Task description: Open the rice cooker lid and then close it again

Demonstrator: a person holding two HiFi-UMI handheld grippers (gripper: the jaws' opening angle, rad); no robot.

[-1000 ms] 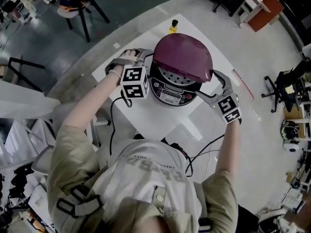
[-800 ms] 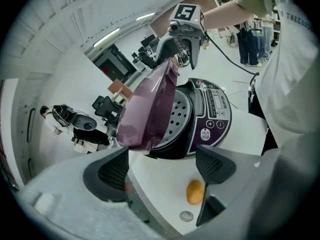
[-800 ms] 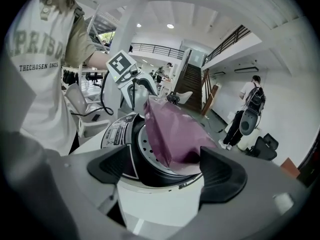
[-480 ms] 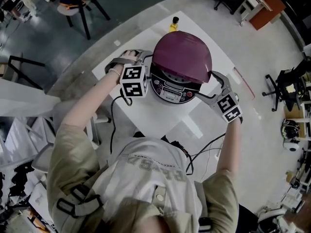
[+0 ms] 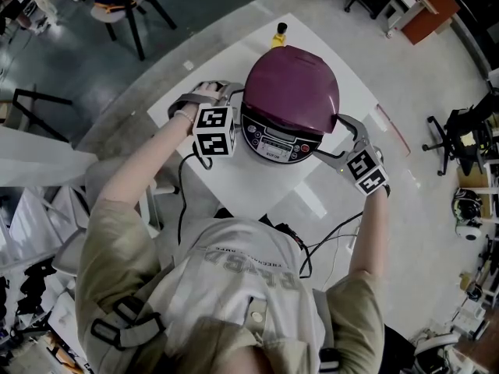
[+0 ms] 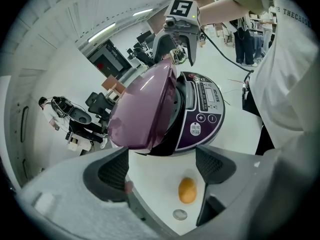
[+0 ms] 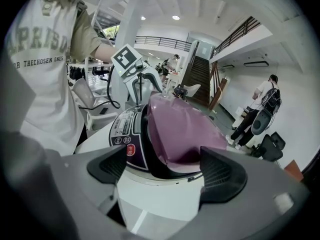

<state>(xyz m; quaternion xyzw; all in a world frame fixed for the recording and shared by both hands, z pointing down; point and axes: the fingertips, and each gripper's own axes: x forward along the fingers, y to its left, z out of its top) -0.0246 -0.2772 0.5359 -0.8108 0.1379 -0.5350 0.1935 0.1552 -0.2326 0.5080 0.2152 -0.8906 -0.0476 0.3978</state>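
Observation:
The rice cooker stands mid-table, its purple lid low over the body and hiding the inner pot. In the left gripper view the lid still tilts a little above the control panel. My left gripper is open beside the cooker's left flank, with nothing between its fingers. My right gripper is open at the cooker's right flank, beside the lid's edge. Each gripper view shows the other gripper across the cooker: the right gripper and the left gripper.
A small yellow bottle stands at the white table's far edge. Black cables run off the near edge. Chairs and equipment stand on the floor around; a person is by the stairs.
The purple lid has swung down from half open, covering the metal inner plate. Both grippers have stayed at the cooker's sides.

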